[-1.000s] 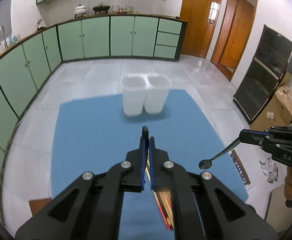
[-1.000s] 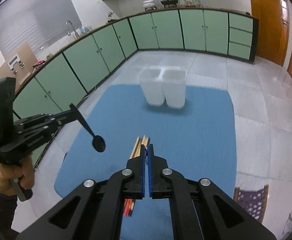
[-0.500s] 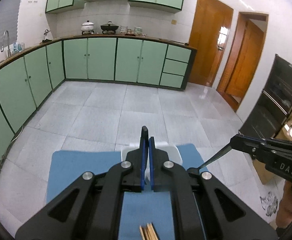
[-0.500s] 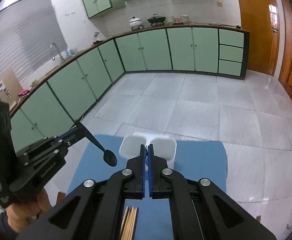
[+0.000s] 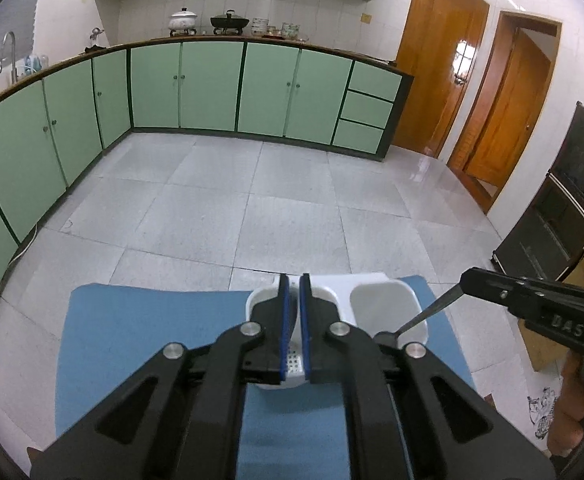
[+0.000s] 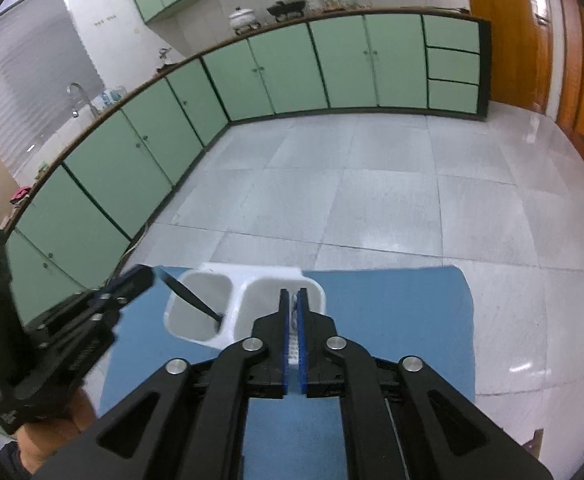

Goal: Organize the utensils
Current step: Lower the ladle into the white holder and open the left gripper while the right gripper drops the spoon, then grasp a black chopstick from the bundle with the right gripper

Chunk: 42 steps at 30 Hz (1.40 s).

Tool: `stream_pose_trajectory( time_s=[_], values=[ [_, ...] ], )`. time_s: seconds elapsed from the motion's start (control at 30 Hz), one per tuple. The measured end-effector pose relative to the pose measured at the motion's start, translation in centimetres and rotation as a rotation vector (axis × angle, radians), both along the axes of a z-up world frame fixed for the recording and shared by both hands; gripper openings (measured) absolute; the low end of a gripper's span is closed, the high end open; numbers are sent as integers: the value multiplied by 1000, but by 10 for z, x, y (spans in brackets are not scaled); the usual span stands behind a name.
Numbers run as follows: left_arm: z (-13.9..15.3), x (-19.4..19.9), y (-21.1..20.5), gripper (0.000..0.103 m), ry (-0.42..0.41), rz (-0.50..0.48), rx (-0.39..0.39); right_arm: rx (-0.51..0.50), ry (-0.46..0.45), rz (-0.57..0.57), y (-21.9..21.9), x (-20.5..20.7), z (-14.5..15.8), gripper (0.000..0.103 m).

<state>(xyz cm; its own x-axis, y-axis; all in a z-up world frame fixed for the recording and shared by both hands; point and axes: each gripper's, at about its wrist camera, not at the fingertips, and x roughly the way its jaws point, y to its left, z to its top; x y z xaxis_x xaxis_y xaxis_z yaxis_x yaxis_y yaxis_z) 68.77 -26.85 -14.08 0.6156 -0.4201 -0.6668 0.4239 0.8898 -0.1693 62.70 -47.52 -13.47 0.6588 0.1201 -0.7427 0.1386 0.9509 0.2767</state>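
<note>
A white two-compartment utensil holder (image 5: pixel 383 304) (image 6: pixel 228 298) stands on the blue mat (image 5: pixel 140 328) (image 6: pixel 391 312). Each gripper holds a black spoon by its handle. In the left wrist view, my right gripper (image 5: pixel 465 280) is shut on a spoon (image 5: pixel 423 314) whose bowl dips at the right compartment's near rim. In the right wrist view, my left gripper (image 6: pixel 150 274) is shut on a spoon (image 6: pixel 196 300) that reaches down into the left compartment. Each wrist camera's own jaws, the left gripper (image 5: pixel 295 280) and the right gripper (image 6: pixel 292 294), stand nearly closed over the holder.
The mat lies on a surface over a grey tiled floor (image 5: pixel 252 192). Green cabinets (image 5: pixel 196 88) line the far wall and left side. Wooden doors (image 5: pixel 443 60) and a black cabinet (image 5: pixel 571 200) stand on the right.
Both grippers have moved forward over the mat to the holder. The chopsticks on the mat have dropped out of view. The two spoons have come down to the compartments.
</note>
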Motion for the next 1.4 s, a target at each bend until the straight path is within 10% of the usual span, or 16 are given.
stream_pose_trajectory(
  time_s=[0.23,0.43,0.87,1.4],
  values=[
    [28,-39,33,62,-75,13,1,9,-51,-19,-2,-47,9,29],
    [38,-125,83,79,-180,-3,75,-90,-125,3,17,-154,7,43],
    [-74,-307,205,85,-81,148,49,-223,-93,138,150,-360,-130,45],
    [-132,-357,205,86,-37,113,124,-286,-104,203,189,-353,-174,45]
  ],
)
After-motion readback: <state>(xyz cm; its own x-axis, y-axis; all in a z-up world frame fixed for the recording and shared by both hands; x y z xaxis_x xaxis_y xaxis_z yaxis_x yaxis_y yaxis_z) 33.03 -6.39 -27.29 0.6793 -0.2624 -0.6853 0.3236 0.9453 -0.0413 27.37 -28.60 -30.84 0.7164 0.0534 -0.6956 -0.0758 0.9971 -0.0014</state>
